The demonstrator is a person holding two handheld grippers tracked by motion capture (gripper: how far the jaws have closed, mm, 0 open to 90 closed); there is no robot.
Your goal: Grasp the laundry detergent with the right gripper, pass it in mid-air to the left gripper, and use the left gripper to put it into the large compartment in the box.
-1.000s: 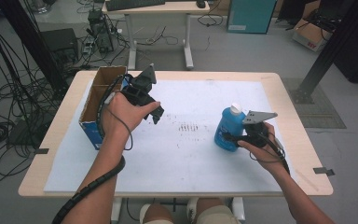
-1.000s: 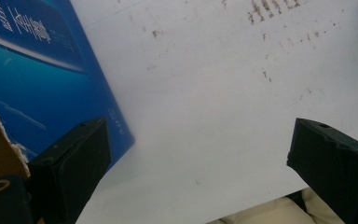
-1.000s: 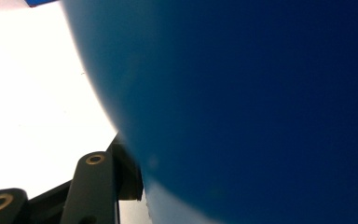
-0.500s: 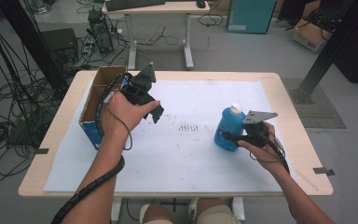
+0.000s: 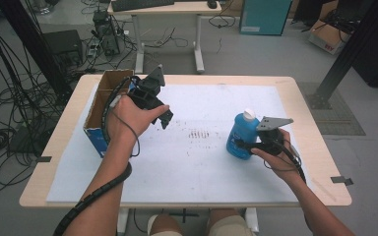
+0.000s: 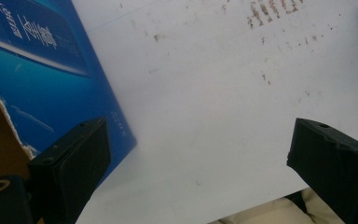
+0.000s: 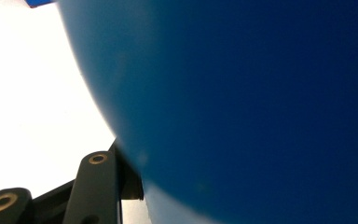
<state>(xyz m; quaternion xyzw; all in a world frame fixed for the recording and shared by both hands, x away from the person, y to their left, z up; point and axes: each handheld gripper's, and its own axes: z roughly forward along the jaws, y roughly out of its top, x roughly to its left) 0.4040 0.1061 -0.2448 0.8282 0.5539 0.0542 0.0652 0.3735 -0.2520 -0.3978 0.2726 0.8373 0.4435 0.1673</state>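
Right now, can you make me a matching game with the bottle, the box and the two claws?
Things:
1. blue bottle
2. cardboard box
3. left claw
4. right claw

States:
A. open, holding nothing, above the white sheet
B. shut on the blue bottle
C. upright, white cap on top
D. top open, at the table's left edge

Pairs: 1-C, 2-D, 3-A, 4-B

box point(image 5: 100, 114) on table point(image 5: 305, 123) L edge | bottle point(image 5: 242, 133) R, upright
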